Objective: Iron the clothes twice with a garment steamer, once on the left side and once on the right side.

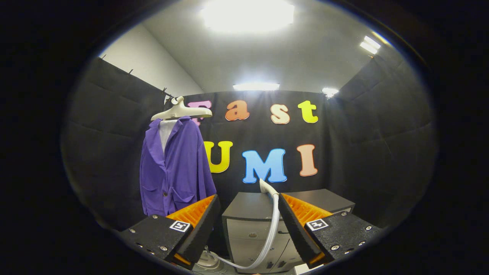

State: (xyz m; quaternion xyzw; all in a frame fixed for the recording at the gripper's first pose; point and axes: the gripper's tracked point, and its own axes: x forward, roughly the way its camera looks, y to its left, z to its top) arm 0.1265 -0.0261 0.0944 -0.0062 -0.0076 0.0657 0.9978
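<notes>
A purple jacket (174, 168) hangs on a pale hanger (181, 111) against the booth wall, beyond and above my left finger. The steamer head (266, 188) rests on top of a dark cabinet (248, 206), just beyond my right finger, and its pale hose (269, 236) curves down between the fingers to a base unit (208, 261) low by the left finger. My gripper (248, 221) is open, with nothing held between its fingers; the hose passes through the gap at some distance ahead.
The cabinet has pale drawer fronts (250, 235) facing me. A second dark cabinet top (324, 199) adjoins it on the right. Black padded walls enclose the booth on both sides.
</notes>
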